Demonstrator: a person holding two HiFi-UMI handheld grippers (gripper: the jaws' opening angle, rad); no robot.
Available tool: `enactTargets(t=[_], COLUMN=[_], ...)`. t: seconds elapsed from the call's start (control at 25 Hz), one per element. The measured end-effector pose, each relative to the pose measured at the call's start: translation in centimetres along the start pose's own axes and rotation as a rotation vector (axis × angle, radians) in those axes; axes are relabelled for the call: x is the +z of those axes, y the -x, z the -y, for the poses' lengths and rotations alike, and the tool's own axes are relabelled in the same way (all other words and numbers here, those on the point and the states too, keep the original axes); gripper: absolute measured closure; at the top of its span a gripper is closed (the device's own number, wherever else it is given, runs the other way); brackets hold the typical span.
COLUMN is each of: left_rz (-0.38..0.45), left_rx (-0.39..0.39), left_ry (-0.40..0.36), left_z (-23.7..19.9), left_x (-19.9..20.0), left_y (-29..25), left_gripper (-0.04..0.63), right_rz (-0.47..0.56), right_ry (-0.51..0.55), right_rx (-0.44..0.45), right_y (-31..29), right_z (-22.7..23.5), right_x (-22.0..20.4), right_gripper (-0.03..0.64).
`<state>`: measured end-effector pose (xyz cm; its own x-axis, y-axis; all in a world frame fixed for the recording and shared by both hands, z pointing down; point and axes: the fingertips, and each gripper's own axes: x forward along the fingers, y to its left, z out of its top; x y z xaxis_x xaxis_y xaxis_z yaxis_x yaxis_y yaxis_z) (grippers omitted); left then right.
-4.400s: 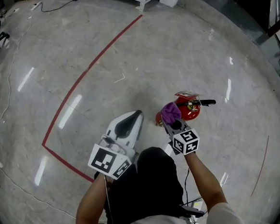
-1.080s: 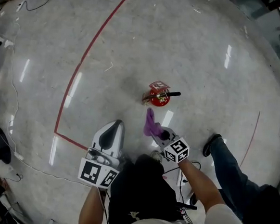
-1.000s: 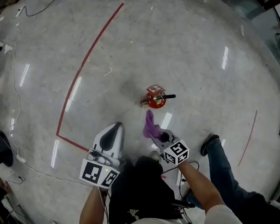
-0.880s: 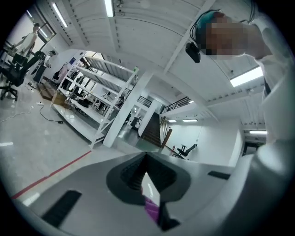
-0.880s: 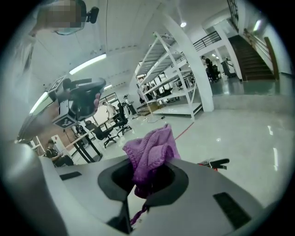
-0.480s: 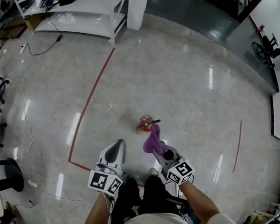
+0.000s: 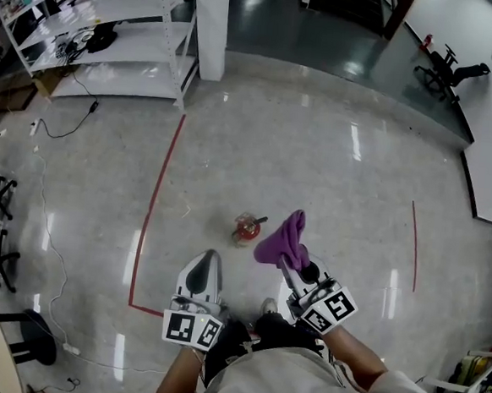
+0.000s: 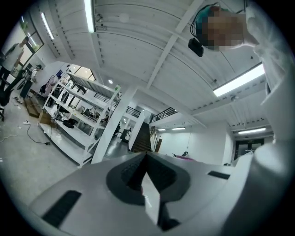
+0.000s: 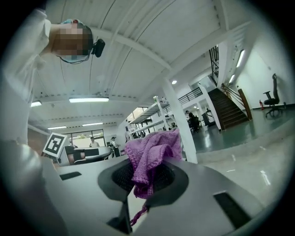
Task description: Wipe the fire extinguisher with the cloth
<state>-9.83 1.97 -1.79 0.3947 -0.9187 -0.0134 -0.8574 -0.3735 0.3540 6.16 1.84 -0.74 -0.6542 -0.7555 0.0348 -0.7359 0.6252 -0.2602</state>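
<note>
One small red fire extinguisher [image 7: 245, 228] stood ahead, left of the right claw [image 7: 287, 257] pinching a purple knitted cloth [image 7: 280, 239]; the left claw [image 7: 208, 259] was pressed together.

Pale polished stone floor [image 7: 332, 181], glossy w/ streaks of lamp glare. Red tape line [image 7: 157, 193] runs down from nr the white shelf rack [image 7: 113, 50], then bends right at the bottom. The fire extinguisher [image 7: 246, 228] stands upright on the floor, right of that line. 2nd, short red line [image 7: 413, 247] lies well apart at right. White pillar [image 7: 210, 27] stands at top, beside the rack.
</note>
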Motion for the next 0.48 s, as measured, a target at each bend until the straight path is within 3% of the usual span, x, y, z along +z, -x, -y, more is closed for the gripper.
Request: enactTargets(t=[0.24, 0.48], left_rz=[0.028, 0.013], left_rx=[0.027, 0.080], left_ry=[-0.056, -0.070], left_z=[4.3, 5.6], left_x=[0.1, -1.7], left_y=[0.4, 1.0], left_gripper=[0.591, 0.591], right_rz=[0.080, 0.082], right_ry=[0.032, 0.074], right_rx=[-0.030, -0.114], right_y=[3.5, 5.3], right_z=[0.4, 2.0], right_x=[3.2, 3.0], right_gripper=[0.568, 0.568])
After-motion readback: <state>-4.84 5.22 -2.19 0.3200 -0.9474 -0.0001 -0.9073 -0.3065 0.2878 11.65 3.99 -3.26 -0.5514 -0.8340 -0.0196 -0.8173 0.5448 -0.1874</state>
